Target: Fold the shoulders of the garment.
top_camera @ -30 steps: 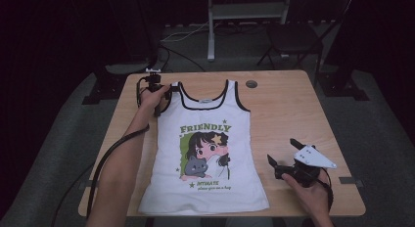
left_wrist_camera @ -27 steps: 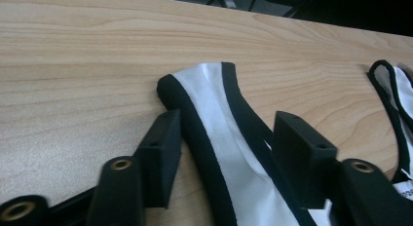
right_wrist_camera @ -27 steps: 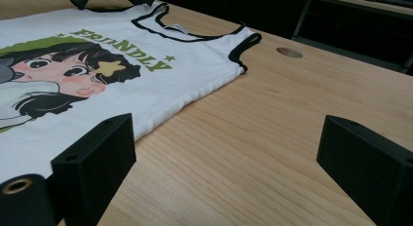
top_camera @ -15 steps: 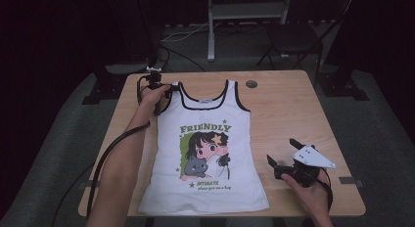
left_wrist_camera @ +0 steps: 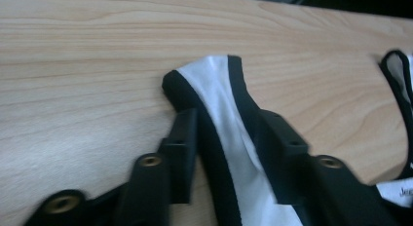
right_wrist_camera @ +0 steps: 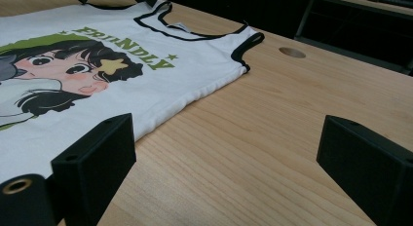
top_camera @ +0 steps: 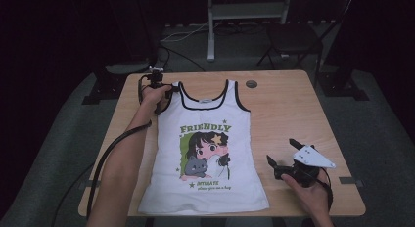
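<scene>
A: High view. What lies on the wooden table (top_camera: 293,104)?

B: A white tank top (top_camera: 205,153) with black trim, spread flat and face up, its print reading "FRIENDLY" above a cartoon girl and a grey cat. The straps point toward the far edge, the hem toward the person. The left gripper (top_camera: 164,90) sits at the top's far left strap; the right gripper (top_camera: 281,156) rests on bare wood just right of the hem, apart from the cloth, its jaws spread.

A: Left gripper view. How do the jaws stand?

B: The left gripper (left_wrist_camera: 229,133) has the shoulder strap (left_wrist_camera: 214,89) running between its two black jaws. They have just been closing and now flank the strap's black edges on both sides. Whether the pads actually press the cloth cannot be told. The strap's tip lies on the wood beyond the jaws.

A: Right gripper view?

B: The right gripper (right_wrist_camera: 229,153) is wide open, with bare table between its jaws. The tank top (right_wrist_camera: 97,75) lies to the left of and beyond the jaws; the cloth edge passes close by the left one. A round hole (right_wrist_camera: 292,52) in the tabletop shows farther off.
</scene>
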`<act>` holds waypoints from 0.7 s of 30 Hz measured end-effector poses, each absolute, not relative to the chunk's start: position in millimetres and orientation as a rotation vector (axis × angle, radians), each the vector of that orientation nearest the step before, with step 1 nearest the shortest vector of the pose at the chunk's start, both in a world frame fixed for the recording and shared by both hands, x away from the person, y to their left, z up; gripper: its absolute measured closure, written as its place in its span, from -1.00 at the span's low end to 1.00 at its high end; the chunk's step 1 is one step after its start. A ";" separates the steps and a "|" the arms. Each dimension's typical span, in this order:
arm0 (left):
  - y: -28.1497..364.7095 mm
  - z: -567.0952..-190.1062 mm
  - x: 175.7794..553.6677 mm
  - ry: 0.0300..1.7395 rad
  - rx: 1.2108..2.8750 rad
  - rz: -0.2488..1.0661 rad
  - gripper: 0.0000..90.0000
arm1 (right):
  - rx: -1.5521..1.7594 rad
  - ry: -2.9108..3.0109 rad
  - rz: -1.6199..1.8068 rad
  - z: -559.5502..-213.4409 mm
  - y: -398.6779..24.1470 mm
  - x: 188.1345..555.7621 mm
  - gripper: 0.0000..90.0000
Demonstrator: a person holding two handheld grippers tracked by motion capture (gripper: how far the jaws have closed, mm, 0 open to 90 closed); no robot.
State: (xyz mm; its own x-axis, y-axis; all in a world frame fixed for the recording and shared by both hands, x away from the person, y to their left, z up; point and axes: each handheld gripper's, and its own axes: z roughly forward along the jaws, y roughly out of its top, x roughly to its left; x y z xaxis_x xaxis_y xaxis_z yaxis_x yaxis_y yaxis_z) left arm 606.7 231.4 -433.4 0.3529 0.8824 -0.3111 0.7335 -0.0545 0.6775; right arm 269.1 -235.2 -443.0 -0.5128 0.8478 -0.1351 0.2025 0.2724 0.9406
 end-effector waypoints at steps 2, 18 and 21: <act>232.9 -434.7 607.1 1.422 1.819 0.232 0.68 | 0.951 1.887 1.260 -443.0 -235.3 269.1 -0.85; 236.6 -422.8 600.4 1.318 1.742 0.233 0.85 | 0.943 1.895 1.258 -443.1 -234.7 269.0 -0.85; 237.0 -420.8 599.3 1.316 1.734 0.235 0.85 | 0.942 1.893 1.260 -443.1 -234.6 268.7 -0.85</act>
